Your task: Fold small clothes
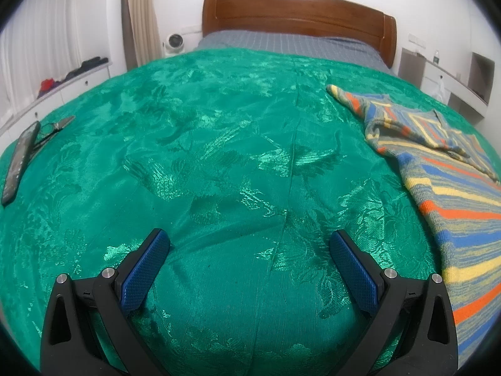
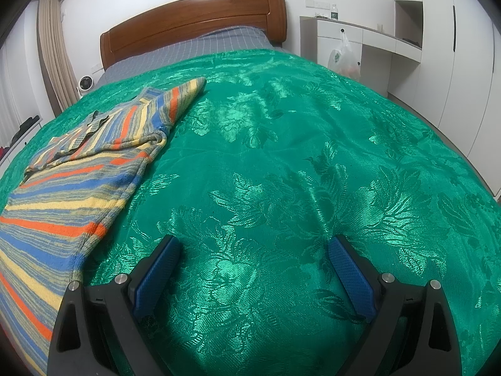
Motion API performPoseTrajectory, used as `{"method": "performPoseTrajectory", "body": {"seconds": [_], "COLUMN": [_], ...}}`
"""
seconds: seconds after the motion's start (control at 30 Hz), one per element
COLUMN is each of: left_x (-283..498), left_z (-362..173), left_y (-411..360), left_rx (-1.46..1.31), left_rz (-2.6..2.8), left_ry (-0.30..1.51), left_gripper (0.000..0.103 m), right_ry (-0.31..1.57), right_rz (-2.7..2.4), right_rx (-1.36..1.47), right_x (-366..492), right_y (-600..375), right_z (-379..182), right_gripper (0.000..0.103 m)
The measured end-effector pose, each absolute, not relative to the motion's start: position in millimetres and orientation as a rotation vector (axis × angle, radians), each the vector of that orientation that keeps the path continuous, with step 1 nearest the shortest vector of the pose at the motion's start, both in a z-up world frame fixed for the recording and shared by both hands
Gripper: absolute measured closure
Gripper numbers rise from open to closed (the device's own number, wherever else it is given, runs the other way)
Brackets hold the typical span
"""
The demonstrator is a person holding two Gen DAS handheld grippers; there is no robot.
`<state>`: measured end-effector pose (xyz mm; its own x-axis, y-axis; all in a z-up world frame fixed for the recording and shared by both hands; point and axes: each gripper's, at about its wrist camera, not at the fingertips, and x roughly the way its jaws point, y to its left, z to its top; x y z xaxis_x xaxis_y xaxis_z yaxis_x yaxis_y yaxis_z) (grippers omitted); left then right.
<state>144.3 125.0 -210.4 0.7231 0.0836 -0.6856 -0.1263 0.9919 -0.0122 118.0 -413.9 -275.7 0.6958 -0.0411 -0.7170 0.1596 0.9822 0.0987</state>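
A striped knit sweater (image 1: 447, 169) in blue, orange, yellow and grey lies on the green bedspread (image 1: 219, 144), at the right of the left wrist view. In the right wrist view the sweater (image 2: 75, 169) lies at the left, one sleeve pointing toward the headboard, the other folded across the chest. My left gripper (image 1: 249, 239) is open and empty over bare bedspread, left of the sweater. My right gripper (image 2: 253, 246) is open and empty over the bedspread (image 2: 297, 163), right of the sweater's hem.
A dark flat object (image 1: 18, 163) and scissors (image 1: 59, 125) lie at the bed's left edge. A wooden headboard (image 1: 297, 15) stands at the far end. White cabinets (image 2: 438, 62) with a hanging plastic bag (image 2: 343, 56) line the right wall.
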Motion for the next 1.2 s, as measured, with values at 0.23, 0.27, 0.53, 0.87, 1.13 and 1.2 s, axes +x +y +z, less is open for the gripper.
{"method": "performPoseTrajectory", "body": {"seconds": [0.23, 0.27, 0.53, 0.87, 1.13, 1.2], "left_x": [121.7, 109.8, 52.4, 29.5, 23.7, 23.9], "left_z": [-176.4, -170.6, -198.5, -200.2, -173.8, -159.0], "left_y": [133.5, 130.3, 62.9, 29.2, 55.0, 62.4], "left_rx": [-0.135, -0.145, -0.015, 0.149, -0.039, -0.081], "left_rz": [-0.081, -0.123, -0.295, -0.265, -0.327, -0.341], "left_ry": [0.935, 0.947, 1.181, 1.272, 1.291, 1.270], "left_gripper": [0.002, 0.002, 0.024, 0.096, 0.101, 0.101], "right_ry": [0.897, 0.902, 1.148, 1.316, 1.299, 1.250], "right_rz": [-0.022, 0.004, 0.247, 0.287, 0.378, 0.396], "right_rx": [0.211, 0.208, 0.297, 0.300, 0.392, 0.439], "right_x": [97.0, 86.7, -1.2, -8.0, -10.4, -10.3], "right_y": [-415.9, -412.7, -363.8, -344.9, -358.7, -364.7], "right_z": [-228.3, -219.6, -225.8, -264.4, -235.5, -219.0], "right_gripper": [0.008, 0.008, 0.008, 0.056, 0.096, 0.096]}}
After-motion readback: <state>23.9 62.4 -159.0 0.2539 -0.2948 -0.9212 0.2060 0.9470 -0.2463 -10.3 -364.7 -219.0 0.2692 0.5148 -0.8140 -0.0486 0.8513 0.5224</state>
